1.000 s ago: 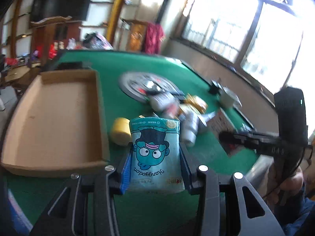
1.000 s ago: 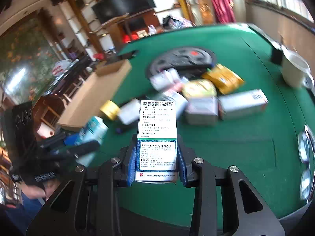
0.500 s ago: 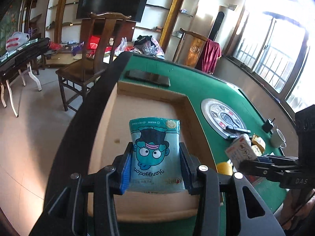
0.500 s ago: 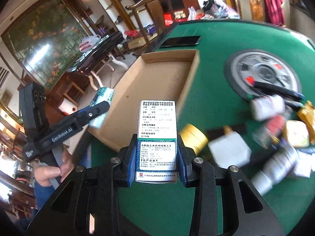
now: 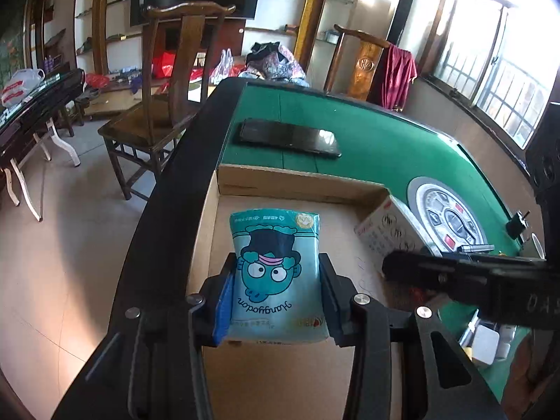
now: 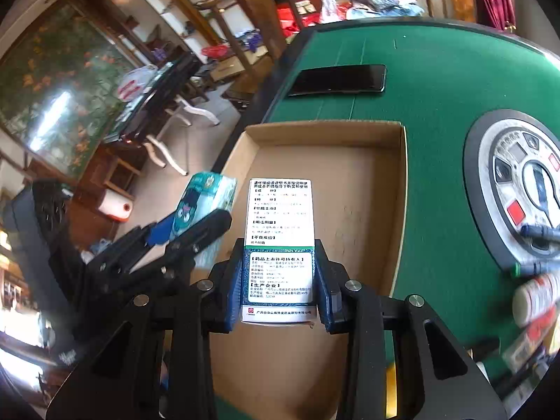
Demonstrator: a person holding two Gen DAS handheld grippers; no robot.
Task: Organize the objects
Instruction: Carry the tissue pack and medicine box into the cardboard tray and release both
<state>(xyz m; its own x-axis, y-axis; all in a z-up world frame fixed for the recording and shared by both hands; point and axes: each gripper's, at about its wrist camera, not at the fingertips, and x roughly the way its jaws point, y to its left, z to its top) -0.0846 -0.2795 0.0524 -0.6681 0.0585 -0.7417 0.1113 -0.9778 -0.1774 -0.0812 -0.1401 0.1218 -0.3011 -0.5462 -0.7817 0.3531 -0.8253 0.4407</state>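
Note:
My left gripper [image 5: 276, 297] is shut on a teal tissue pack [image 5: 276, 273] with a cartoon face, held above the shallow cardboard tray [image 5: 301, 183]. My right gripper [image 6: 278, 280] is shut on a white medicine box [image 6: 279, 234] with printed text, also above the tray [image 6: 325, 133]. In the left wrist view the medicine box [image 5: 388, 232] and the right gripper's finger [image 5: 455, 276] show at right. In the right wrist view the tissue pack [image 6: 199, 206] and left gripper [image 6: 168, 241] are at left, over the tray's left edge.
A black phone [image 5: 290, 138] lies on the green felt table [image 5: 385, 147] beyond the tray. A round grey dial panel [image 6: 521, 189] with pens sits to the right, with blurred bottles and boxes [image 6: 535, 301] near it. A wooden chair [image 5: 157, 105] stands past the table's left rim.
Both grippers have swung left from the pile of objects to above the cardboard tray, each still holding its item. They now sit further forward over the tray floor.

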